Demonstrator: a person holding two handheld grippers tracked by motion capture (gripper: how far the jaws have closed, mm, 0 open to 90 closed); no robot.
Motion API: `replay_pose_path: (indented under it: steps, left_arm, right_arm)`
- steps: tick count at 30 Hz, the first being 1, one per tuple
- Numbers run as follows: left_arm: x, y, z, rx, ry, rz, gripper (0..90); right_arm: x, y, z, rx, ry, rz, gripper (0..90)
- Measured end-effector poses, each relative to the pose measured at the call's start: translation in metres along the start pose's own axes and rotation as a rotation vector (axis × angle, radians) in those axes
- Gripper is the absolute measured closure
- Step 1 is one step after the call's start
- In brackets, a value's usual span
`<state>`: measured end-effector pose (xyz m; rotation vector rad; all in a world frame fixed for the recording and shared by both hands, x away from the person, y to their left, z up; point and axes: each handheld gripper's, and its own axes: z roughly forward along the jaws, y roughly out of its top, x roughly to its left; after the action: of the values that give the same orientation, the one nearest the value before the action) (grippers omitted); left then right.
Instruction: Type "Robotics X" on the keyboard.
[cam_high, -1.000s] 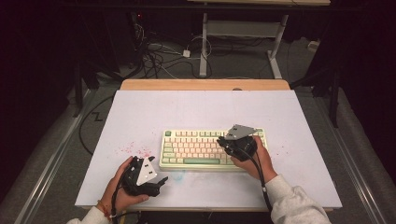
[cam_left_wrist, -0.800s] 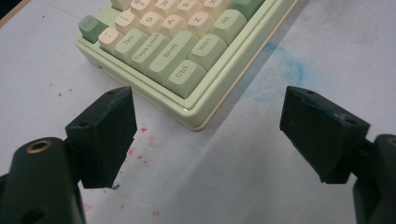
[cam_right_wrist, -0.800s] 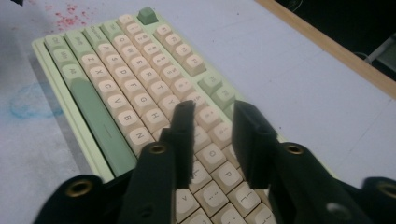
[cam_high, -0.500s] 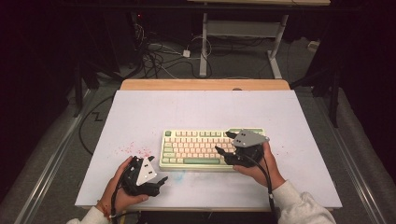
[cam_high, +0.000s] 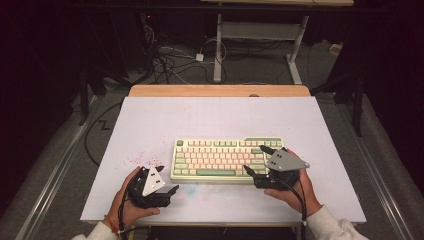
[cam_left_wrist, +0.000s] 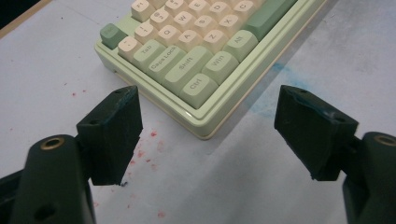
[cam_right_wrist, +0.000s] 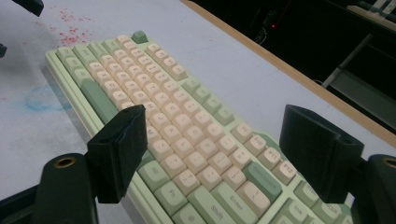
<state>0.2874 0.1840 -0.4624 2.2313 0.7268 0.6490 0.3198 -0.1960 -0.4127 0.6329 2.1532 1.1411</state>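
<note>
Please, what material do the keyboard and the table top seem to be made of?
The keyboard looks like moulded plastic: a pale green case with a soft sheen along its rim, and matte cream and green keycaps with printed legends. The table top looks like a matte white laminate or painted board over wood, judging by the bare wooden strip at its far edge; red specks and a blue smear stain it.

— What carries everything here?

— A table (cam_high: 150, 120) with a pale lavender-white top and a wooden strip (cam_high: 220, 90) along its far edge.

— And directly on it?

— A green-and-cream keyboard (cam_high: 220, 160), lying flat near the front middle. Red specks (cam_high: 137, 159) stain the surface to its left, and a faint blue smudge (cam_high: 189, 189) sits just before its front-left corner.
</note>
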Motion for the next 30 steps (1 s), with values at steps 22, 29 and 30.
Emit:
replay_pose_path:
  steps: [22, 29, 30]
  left_arm:
    - [0.011, 0.011, -0.003, -0.025, -0.104, -0.077, 59.7]
    - [0.012, 0.024, 0.009, 0.011, -0.105, -0.063, 78.0]
    - [0.012, 0.027, 0.011, 0.014, -0.108, -0.059, 80.5]
  right_arm:
    - [0.001, -0.049, -0.05, 0.016, -0.104, 0.029, 25.2]
    - [0.001, -0.055, -0.054, 0.028, -0.103, 0.037, 24.9]
    - [0.001, -0.056, -0.054, 0.029, -0.103, 0.038, 24.9]
